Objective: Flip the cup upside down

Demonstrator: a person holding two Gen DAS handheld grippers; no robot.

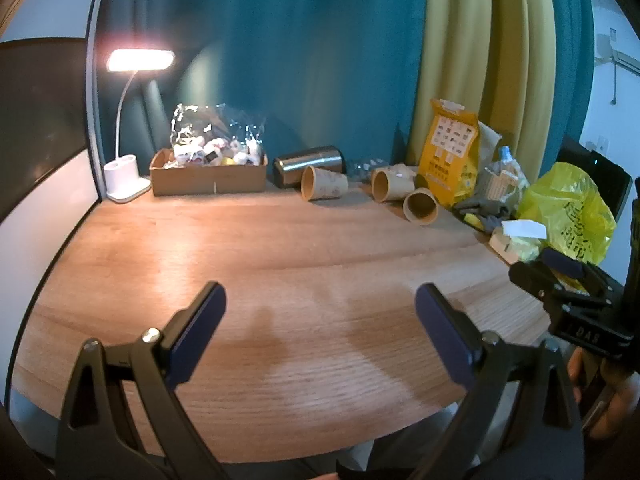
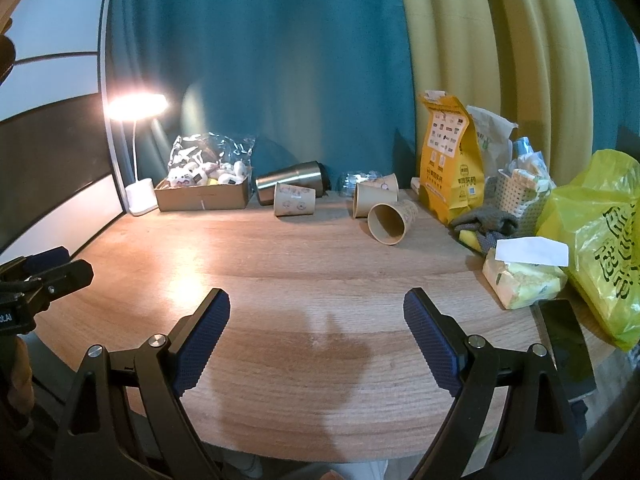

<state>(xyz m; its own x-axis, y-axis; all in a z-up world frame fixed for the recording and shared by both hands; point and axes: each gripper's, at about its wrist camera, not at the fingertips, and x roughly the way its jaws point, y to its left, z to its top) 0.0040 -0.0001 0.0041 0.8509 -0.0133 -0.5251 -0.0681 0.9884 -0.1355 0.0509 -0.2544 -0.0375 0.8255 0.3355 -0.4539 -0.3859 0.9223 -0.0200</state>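
Observation:
Three tan paper cups lie on their sides at the back of the wooden table (image 1: 280,248): a left cup (image 1: 323,183) (image 2: 295,199), a middle cup (image 1: 391,185) (image 2: 374,198) and a right cup (image 1: 421,206) (image 2: 392,219) with its mouth facing me. My left gripper (image 1: 320,308) is open and empty over the near table, far from the cups. My right gripper (image 2: 316,312) is open and empty too; it also shows in the left wrist view (image 1: 560,272) at the right edge.
A steel tumbler (image 1: 309,165) lies behind the left cup. A cardboard box (image 1: 208,178) with wrapped items and a lit desk lamp (image 1: 122,178) stand back left. A yellow paper bag (image 1: 450,152), basket (image 2: 516,196), tissue pack (image 2: 520,280), yellow plastic bag (image 2: 600,240) and phone (image 2: 566,340) crowd the right.

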